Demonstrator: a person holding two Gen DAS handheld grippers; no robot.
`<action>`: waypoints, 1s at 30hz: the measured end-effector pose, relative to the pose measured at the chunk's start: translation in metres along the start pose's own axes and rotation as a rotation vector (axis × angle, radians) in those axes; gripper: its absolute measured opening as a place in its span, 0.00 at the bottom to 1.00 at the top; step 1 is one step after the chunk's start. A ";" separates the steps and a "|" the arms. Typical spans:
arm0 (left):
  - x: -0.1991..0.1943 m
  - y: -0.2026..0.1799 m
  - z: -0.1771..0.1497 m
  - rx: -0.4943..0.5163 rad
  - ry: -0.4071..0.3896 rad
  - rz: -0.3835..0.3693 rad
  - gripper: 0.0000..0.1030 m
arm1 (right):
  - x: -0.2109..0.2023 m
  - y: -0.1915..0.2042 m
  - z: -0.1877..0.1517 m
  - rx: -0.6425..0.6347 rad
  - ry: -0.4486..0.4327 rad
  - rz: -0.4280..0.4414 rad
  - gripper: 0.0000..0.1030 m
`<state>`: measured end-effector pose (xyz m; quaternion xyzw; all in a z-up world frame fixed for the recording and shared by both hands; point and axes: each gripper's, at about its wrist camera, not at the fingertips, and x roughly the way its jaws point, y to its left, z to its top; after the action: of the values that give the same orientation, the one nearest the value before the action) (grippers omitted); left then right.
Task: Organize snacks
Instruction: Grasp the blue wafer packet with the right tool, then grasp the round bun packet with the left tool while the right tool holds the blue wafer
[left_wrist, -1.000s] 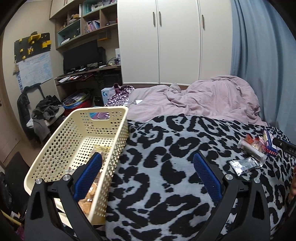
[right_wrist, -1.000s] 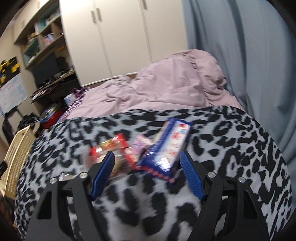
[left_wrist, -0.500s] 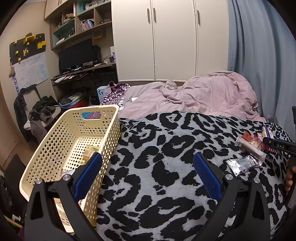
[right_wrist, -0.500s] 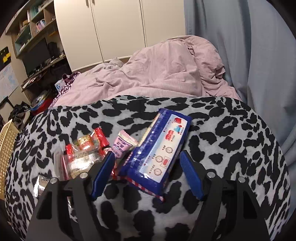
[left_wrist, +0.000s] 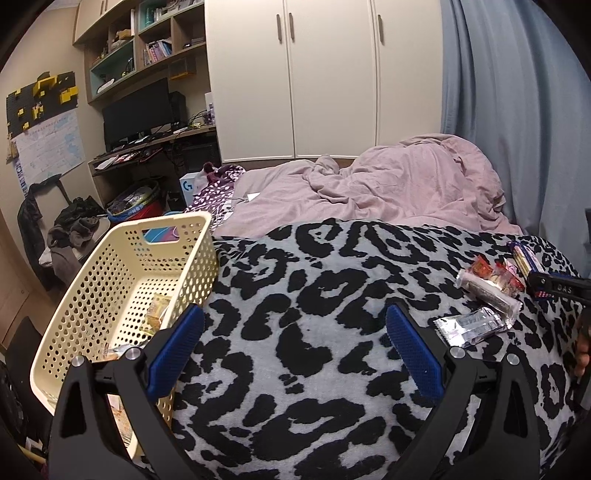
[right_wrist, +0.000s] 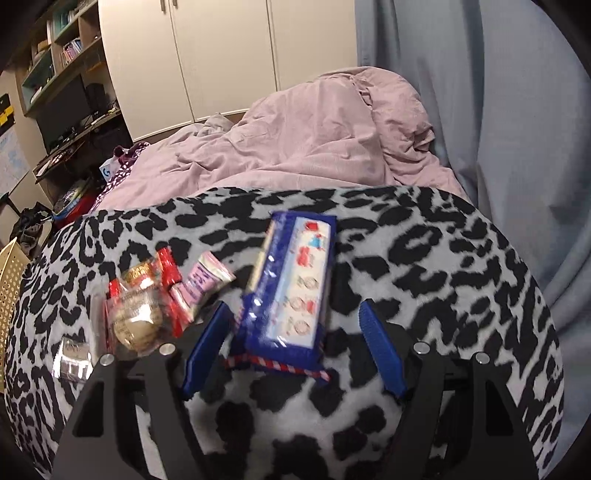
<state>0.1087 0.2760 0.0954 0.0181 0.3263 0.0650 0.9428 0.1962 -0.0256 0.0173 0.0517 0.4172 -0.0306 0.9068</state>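
Right tool (right_wrist: 291, 347) held wide apart, straddling the near end of the blue biscuit pack (right_wrist: 291, 284), which lay flat on the leopard-print blanket (right_wrist: 424, 266) with its crimped edge between the pads, apparently untouched by either. Just to its left sat the rest of the pile: a red-wrapped cake (right_wrist: 138, 310), a small pink sachet (right_wrist: 205, 280) and a silver foil packet (right_wrist: 74, 356), the first two crowded close against the blue pack. Left tool (left_wrist: 295, 350) also gaped wide and empty, poised over bare blanket beside the cream basket (left_wrist: 122, 266), already carrying a few wrappers at its bottom. Well apart from the basket, then, the remaining snacks. Risks, as judged from here: closing across the pack's broad face might have found it nearly as wide as the opening, so a glossy film could have slipped or been pinched only at the seam and drooped on lifting. Pressing down into soft bedding might have sunk the pack and dragged fabric between the pads. Left pad (right_wrist: 205, 350) close to the pink sachet and red wrapper, so possibly caught along too.
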 end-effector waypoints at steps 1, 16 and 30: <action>-0.001 -0.002 0.001 0.004 -0.001 -0.003 0.97 | 0.003 0.003 0.003 -0.010 0.002 0.004 0.71; 0.010 -0.026 0.010 0.035 0.034 -0.057 0.97 | 0.016 0.004 0.011 -0.005 0.017 0.059 0.44; 0.034 -0.133 0.027 0.267 0.075 -0.202 0.97 | -0.023 -0.011 -0.010 0.020 -0.040 0.141 0.44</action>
<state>0.1663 0.1488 0.0856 0.1081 0.3672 -0.0734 0.9209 0.1723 -0.0350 0.0278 0.0891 0.3939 0.0281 0.9144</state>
